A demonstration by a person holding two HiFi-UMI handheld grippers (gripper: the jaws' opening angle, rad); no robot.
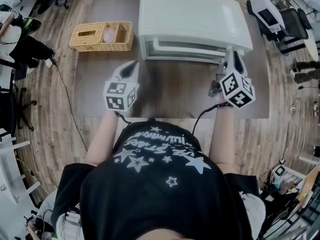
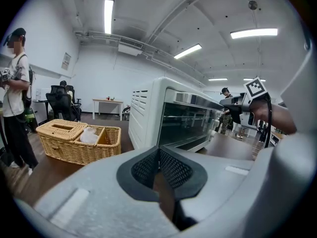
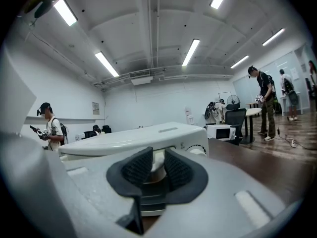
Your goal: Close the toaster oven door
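On the brown table [image 1: 170, 94] there are one white toaster oven [image 1: 192, 19], at the far side, and one wicker basket [image 1: 102, 36] near its left. Two grippers reach forward on bare forearms, both tilted slightly down. The left gripper [image 1: 132, 66] hangs over the table before the oven's left front, jaws together and empty. The right gripper [image 1: 233, 55] is at the oven's right front corner, its jaws clamped on the white door handle [image 3: 156, 158].

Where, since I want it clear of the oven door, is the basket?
In the head view the basket sits upper left, just left of the oven, beyond the left tongs.
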